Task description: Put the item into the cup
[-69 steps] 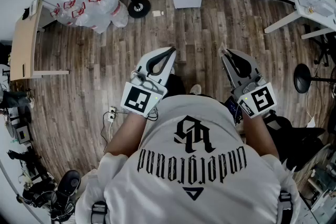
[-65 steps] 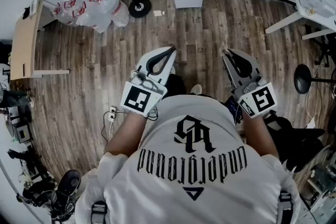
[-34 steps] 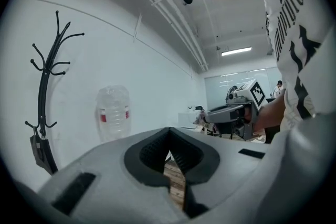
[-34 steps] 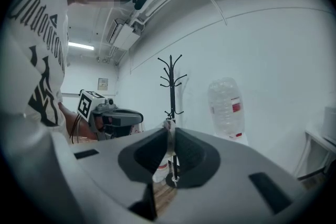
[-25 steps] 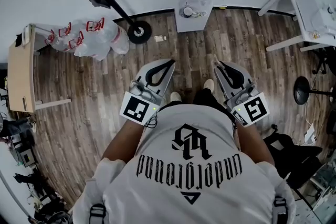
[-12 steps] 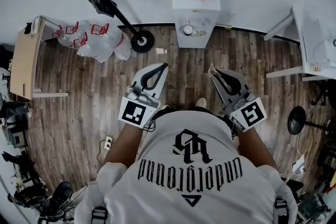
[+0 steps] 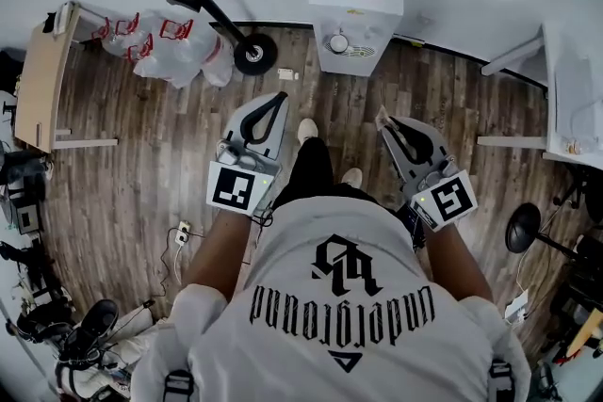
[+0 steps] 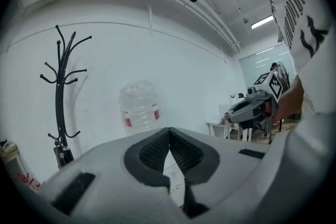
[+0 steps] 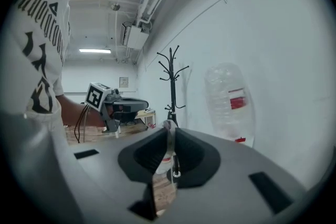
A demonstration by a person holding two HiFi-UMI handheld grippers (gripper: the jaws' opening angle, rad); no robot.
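Observation:
A person stands on the wood floor with a gripper in each hand, both pointing forward at a white water dispenser (image 7: 353, 9). A small round cup (image 7: 337, 43) sits on the dispenser's tray. My right gripper (image 7: 382, 120) is shut on a thin pale item (image 9: 167, 125), a flat strip that sticks out past the jaw tips. My left gripper (image 7: 279, 97) is shut with nothing in it; its pads (image 8: 157, 147) meet at the tip. In the left gripper view I see the dispenser's bottle (image 8: 139, 107) ahead and the right gripper (image 8: 248, 110) to the side.
A black coat stand (image 7: 252, 54) rises left of the dispenser, with white plastic bags (image 7: 160, 47) beside it. A wooden table (image 7: 42, 75) stands far left, a white table (image 7: 570, 89) far right, a black stool base (image 7: 520, 229) near the right.
The person has walked forward, so the dispenser and its cup lie nearer the gripper tips. Both grippers stay shut, the right still on the thin item.

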